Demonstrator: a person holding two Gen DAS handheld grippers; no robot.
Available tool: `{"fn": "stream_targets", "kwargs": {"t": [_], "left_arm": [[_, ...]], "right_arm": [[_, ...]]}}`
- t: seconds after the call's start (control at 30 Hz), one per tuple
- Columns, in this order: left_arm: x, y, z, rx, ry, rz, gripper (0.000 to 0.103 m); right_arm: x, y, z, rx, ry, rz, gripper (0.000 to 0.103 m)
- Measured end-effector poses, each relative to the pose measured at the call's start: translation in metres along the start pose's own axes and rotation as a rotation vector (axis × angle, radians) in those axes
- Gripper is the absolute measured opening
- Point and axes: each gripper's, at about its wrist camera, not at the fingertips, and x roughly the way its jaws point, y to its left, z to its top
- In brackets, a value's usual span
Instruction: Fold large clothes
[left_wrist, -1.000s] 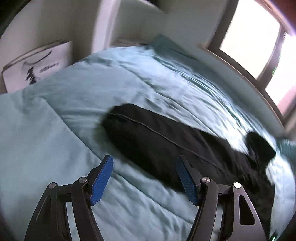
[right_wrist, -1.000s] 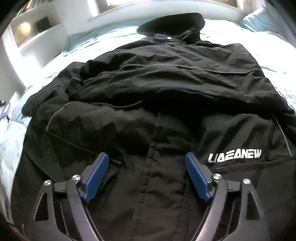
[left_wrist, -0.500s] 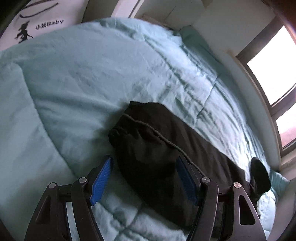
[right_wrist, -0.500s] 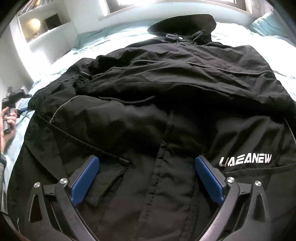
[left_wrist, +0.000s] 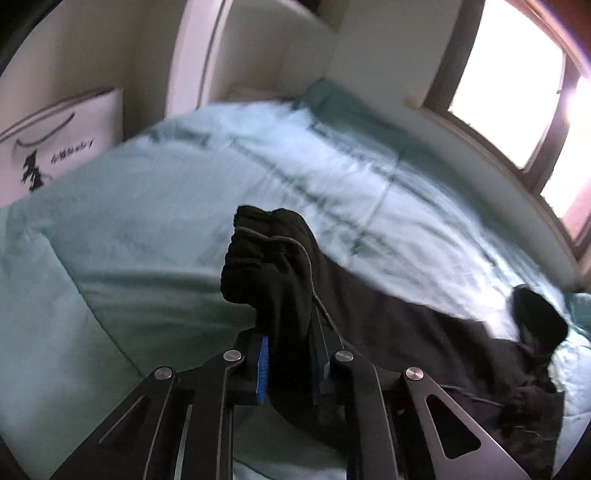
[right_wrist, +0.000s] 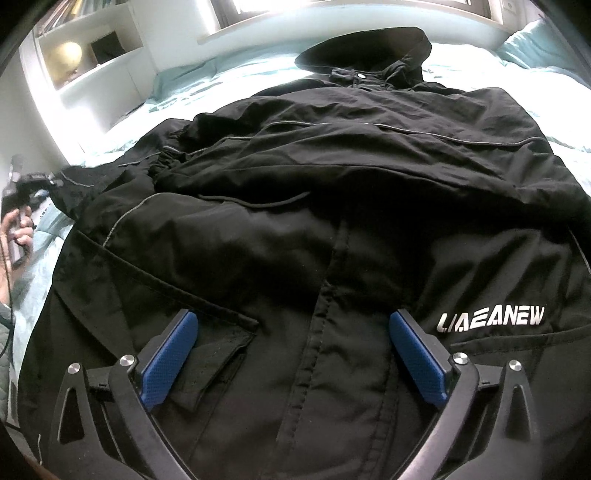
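My left gripper (left_wrist: 288, 363) has just clenched its jaws on the sleeve (left_wrist: 273, 266) cuff edge, bare bed (left_wrist: 129, 229) beyond; right gripper (right_wrist: 293, 358) jaws released, straddling the jacket (right_wrist: 332, 184) placket.

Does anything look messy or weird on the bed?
Nothing is torn or spilled. The black jacket lies rumpled on the blue quilt, one sleeve folded across its chest. The other sleeve's cuff is bunched up, pinched in the left gripper, whose jaws just closed on it.
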Motion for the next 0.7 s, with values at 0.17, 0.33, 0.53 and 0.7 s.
{"fn": "stream_targets", "kwargs": {"t": [0.17,0.33,0.53,0.7], "left_arm": [[-0.046,-0.061,-0.001,0.123,-0.051,-0.071,0.016],[-0.086,-0.157,-0.024,0.318,-0.076,-0.112,0.015],[-0.113,-0.287,-0.074,0.505,-0.063,-0.262,0.015],[-0.129,-0.381,-0.130,0.621,-0.042,-0.394,0.015]], "right_arm": [[-0.004,-0.002,0.001,0.018,-0.002,0.008,0.103],[-0.025,-0.003,0.002,0.061,-0.022,-0.013,0.103],[-0.073,-0.014,0.008,0.068,-0.081,-0.037,0.103],[-0.114,-0.040,0.011,0.094,-0.144,-0.118,0.103]]}}
